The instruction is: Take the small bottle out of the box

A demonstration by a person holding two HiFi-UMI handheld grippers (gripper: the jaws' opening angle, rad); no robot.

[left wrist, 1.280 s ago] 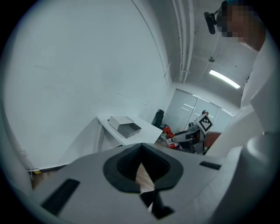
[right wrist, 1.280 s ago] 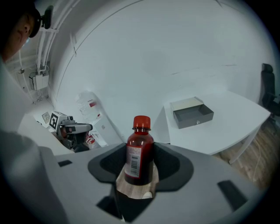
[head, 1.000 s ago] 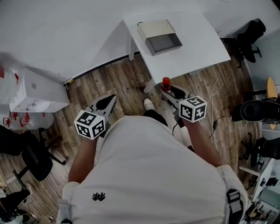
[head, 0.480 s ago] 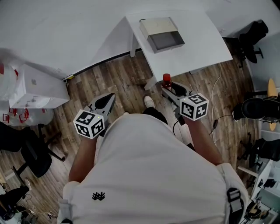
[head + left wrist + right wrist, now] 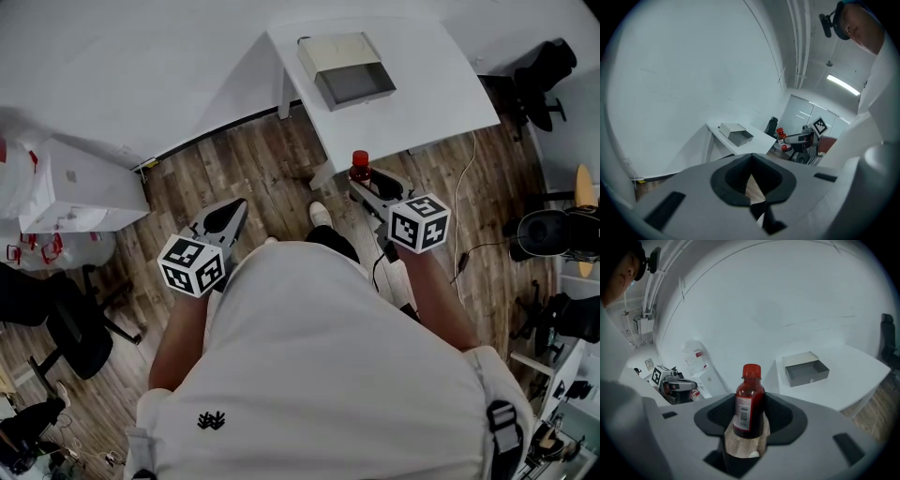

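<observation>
White shirt with black logo, 2 grey tongs.

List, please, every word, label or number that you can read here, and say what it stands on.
No text here can be read.
Small bottle label: barcode and fine print, too small.
White package by the wall: red print, too blurred.
Shirt: black emblem, no letters.

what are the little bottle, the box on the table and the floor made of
Small bottle: probably clear plastic, glossy; red liquid shows through it. Its red cap looks like matte plastic.
Box: painted metal or board, I can't tell which; dull beige top, flat grey inside.
Floor: wood or wood-look laminate; plank seams and grain show.
</observation>
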